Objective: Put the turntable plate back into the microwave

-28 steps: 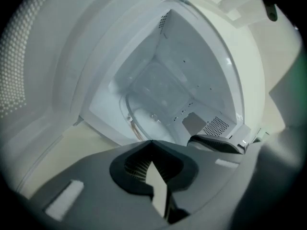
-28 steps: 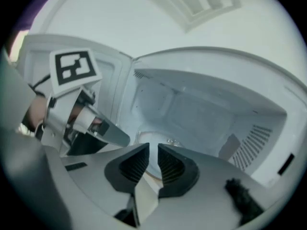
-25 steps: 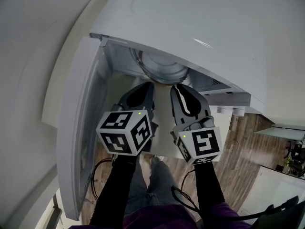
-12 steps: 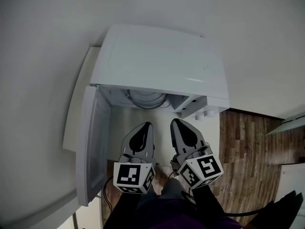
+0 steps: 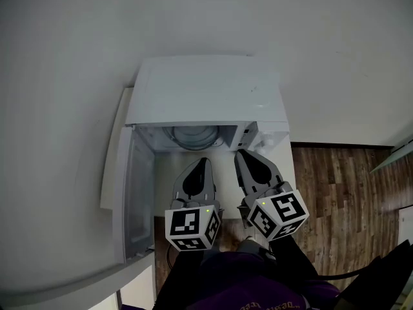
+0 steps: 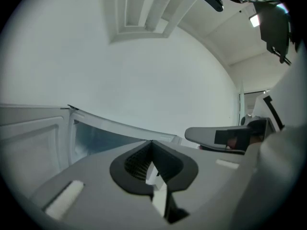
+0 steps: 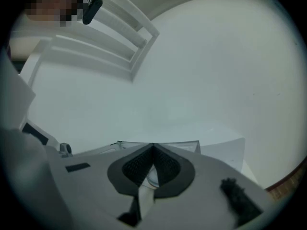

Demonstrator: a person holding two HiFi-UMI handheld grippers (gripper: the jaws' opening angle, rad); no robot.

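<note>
Overhead, the turntable plate [image 5: 193, 136] lies inside the microwave [image 5: 206, 89]; their own views show both hand-held grippers [image 6: 152, 143] [image 7: 153, 147] closed, empty.

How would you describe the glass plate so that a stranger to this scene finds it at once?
Find the white box-shaped microwave against the white wall, its door swung open to the left. Inside its cavity lies the round clear glass turntable plate, the only circular thing among flat white walls.

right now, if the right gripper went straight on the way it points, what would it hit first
Probably the microwave: the shut right gripper points into its open front, so it would likely meet the plate inside or the back wall first. Depth is unclear.
</note>
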